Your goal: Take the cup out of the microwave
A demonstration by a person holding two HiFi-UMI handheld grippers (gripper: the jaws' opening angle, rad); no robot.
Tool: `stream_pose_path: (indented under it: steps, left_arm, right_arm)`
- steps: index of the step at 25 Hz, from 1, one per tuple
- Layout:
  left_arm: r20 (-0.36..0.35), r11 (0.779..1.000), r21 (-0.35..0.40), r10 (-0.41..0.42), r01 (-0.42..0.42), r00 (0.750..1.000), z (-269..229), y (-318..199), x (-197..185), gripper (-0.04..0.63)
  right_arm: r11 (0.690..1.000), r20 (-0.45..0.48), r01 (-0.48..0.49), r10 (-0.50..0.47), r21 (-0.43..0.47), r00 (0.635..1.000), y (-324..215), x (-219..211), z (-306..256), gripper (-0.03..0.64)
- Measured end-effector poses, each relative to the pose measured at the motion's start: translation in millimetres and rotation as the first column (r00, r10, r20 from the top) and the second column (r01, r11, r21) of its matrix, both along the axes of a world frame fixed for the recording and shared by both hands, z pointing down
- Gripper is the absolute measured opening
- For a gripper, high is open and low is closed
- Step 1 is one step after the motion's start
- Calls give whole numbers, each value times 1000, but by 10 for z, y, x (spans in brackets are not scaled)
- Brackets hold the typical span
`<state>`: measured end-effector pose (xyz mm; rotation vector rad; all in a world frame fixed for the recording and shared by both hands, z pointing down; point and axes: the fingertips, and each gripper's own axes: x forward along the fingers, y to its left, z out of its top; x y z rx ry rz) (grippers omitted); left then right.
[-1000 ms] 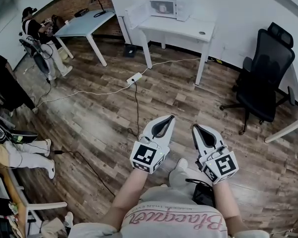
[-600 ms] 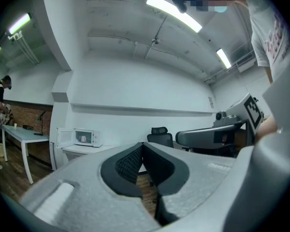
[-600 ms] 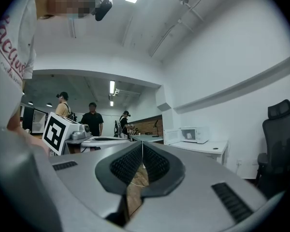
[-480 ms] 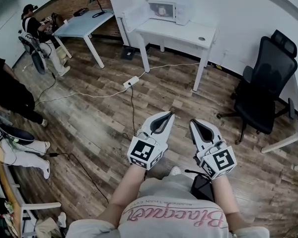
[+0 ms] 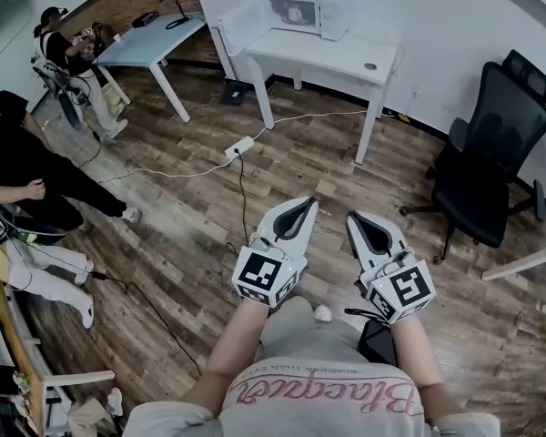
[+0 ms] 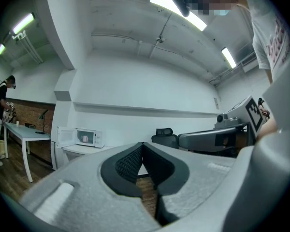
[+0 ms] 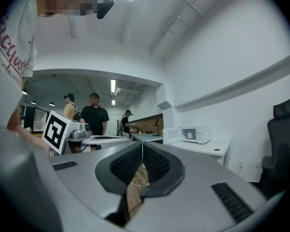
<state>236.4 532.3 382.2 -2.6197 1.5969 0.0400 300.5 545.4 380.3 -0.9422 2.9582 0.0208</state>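
The left claw and the right claw are both closed with nothing between their jaws. They are held side by side and level over the wooden floor, well apart from the white tabletop. The microwave sits at the far left corner of that tabletop with its door swung open, and the cup stands inside it.

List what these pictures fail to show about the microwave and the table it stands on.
- Cup in the microwave: too small in all views; a pale blob, handle and contents unreadable.
- Microwave controls: too small in every view.
- Small round thing on the white table: too small to identify, head view.
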Motion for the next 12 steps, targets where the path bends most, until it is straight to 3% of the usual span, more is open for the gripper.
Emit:
stream_pose_path:
  steps: [12]
  left_arm:
    - [4, 1000, 2, -5, 5, 1000, -3, -242, -5, 6]
  right_arm:
    - [1000, -4, 16, -16, -7, 1000, -249, -32, 32, 12]
